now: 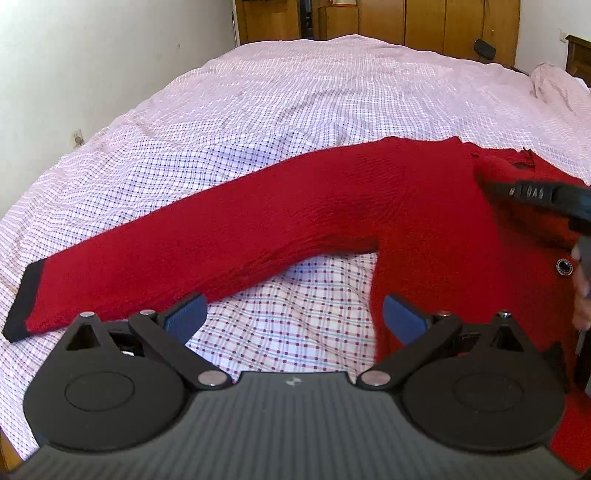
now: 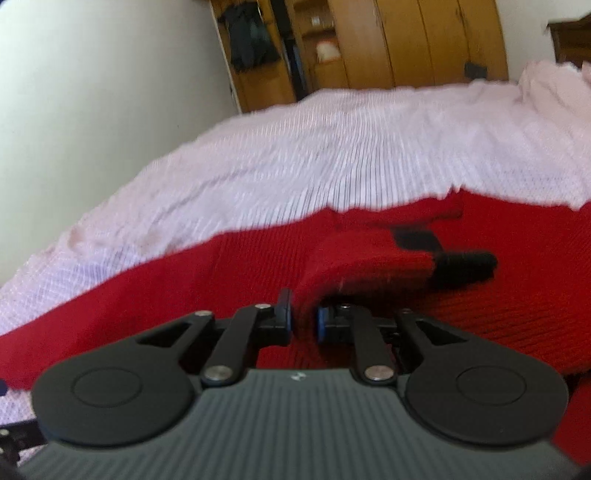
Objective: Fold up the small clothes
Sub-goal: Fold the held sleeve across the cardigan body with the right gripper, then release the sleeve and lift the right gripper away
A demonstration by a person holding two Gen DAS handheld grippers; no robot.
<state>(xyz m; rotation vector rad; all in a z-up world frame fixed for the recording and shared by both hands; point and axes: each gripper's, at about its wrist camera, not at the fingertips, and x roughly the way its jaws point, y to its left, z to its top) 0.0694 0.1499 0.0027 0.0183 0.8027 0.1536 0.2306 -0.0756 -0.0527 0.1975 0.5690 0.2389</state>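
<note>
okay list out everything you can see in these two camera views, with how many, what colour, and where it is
Red sweater: one, red knit, spread on the bed, body to the right.
Sleeve: one in full view, red, stretched out to the left, ending in a black cuff.
Button: one seen, dark, on the sweater's front at the right edge.
Bedsheet: one, white with pink and dark checks, covering the bed.
Wardrobe: one, light brown wood, behind the bed.
Wall socket: one, pale, low on the left wall.
Left gripper: black with blue pads, open, above the sheet below the sleeve.
Right gripper: black with blue pads, shut on a raised fold of the red sweater.
</note>
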